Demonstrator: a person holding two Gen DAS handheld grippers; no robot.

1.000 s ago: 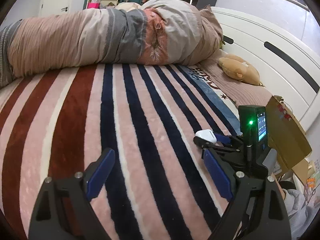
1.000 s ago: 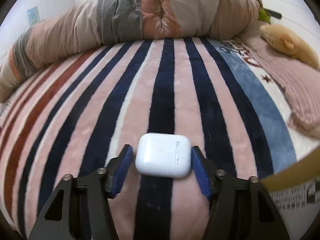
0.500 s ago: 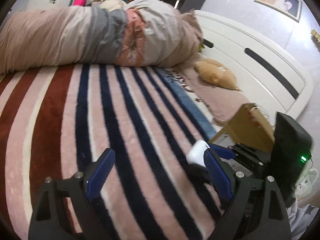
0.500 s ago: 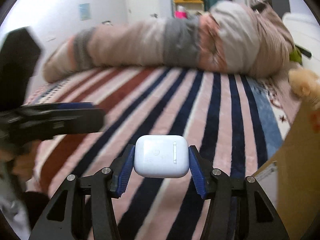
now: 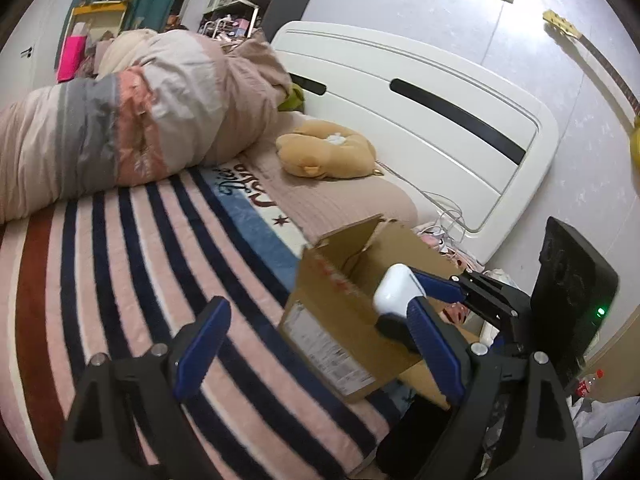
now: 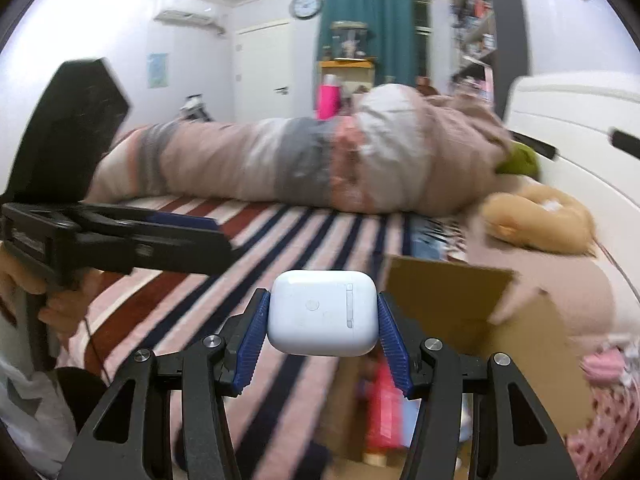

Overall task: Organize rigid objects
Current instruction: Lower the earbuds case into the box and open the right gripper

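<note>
My right gripper [image 6: 323, 330] is shut on a white earbuds case [image 6: 322, 313] and holds it in the air above the open top of a brown cardboard box [image 6: 452, 300]. In the left wrist view the case [image 5: 394, 290] and the right gripper [image 5: 416, 304] hang over the box [image 5: 336, 300] at the bed's edge. My left gripper [image 5: 316, 348] is open and empty over the striped blanket [image 5: 160, 248]. It shows at the left of the right wrist view [image 6: 176, 244].
A rolled duvet [image 5: 120, 128] lies across the far side of the bed. A tan plush toy [image 5: 324, 156] sits by the white headboard [image 5: 420, 112]. Red and pink items [image 6: 384, 400] lie inside the box. Cables and clutter lie beside the bed.
My right gripper has lifted the earbuds case off the blanket and carried it right, to above the box. My left gripper has swung right toward the box and stayed open.
</note>
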